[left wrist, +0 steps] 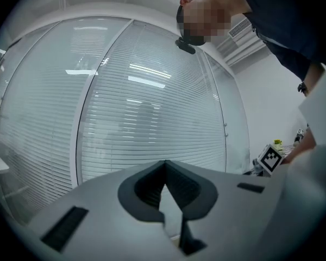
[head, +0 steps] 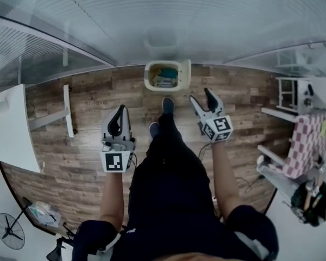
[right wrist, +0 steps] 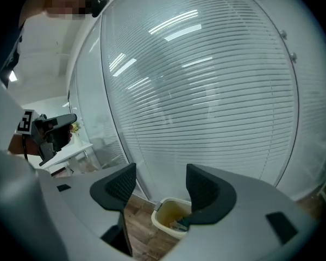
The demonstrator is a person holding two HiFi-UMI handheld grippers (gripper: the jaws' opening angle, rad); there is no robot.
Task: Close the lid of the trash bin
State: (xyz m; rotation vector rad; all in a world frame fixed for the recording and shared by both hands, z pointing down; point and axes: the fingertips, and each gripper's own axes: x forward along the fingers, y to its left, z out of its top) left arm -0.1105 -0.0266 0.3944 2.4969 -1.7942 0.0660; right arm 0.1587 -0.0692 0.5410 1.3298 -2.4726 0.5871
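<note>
The wooden floor fills the head view. At 12 o'clock, against the blinds, the trash bin stands with its lid raised on its 3 o'clock side. The right hand-held gripper, at 1 o'clock, has its jaws spread, gripping nothing; the left hand-held gripper, at 10 o'clock, has its jaws pressed together

An office, by the look of it: curved glass wall with slatted blinds, wood-plank floor, white table, floor fan.

Wood-plank floor — open trash bin on it, apparently holding rubbish.
</note>
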